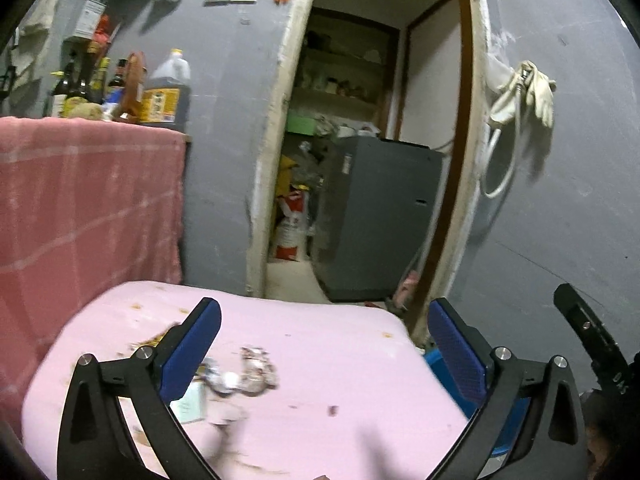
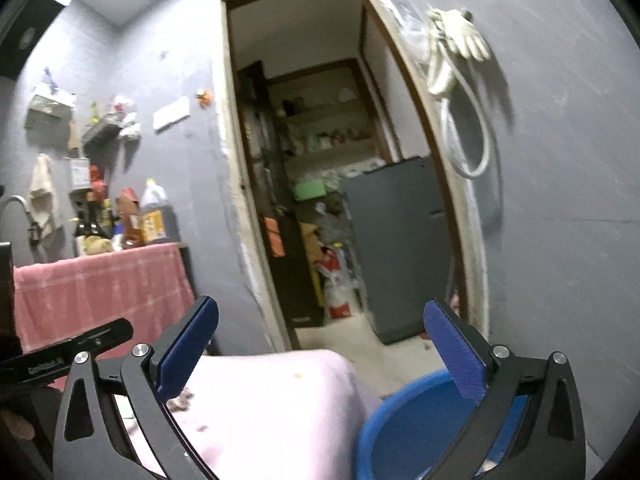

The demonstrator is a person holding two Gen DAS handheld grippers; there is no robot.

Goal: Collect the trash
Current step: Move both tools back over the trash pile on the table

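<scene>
Crumpled foil and wrapper scraps (image 1: 244, 372) lie on a pink-covered table (image 1: 320, 360), with a pale green paper piece (image 1: 188, 404) beside them near my left finger. My left gripper (image 1: 324, 320) is open above the table with nothing between its blue pads (image 1: 192, 356). My right gripper (image 2: 320, 320) is open too and holds nothing; it hangs over the table's right end (image 2: 260, 400) and a blue tub (image 2: 416, 420) standing below to the right. A few scraps (image 2: 182, 400) show by its left finger. The tub's edge (image 1: 434, 360) peeks past the table in the left wrist view.
A pink towel (image 1: 80, 208) drapes a counter holding bottles (image 1: 164, 92) at the left. Ahead an open doorway (image 1: 360, 160) leads to a cluttered storeroom with a grey cabinet (image 1: 380, 216). Gloves and a hose (image 1: 520, 92) hang on the grey wall at the right.
</scene>
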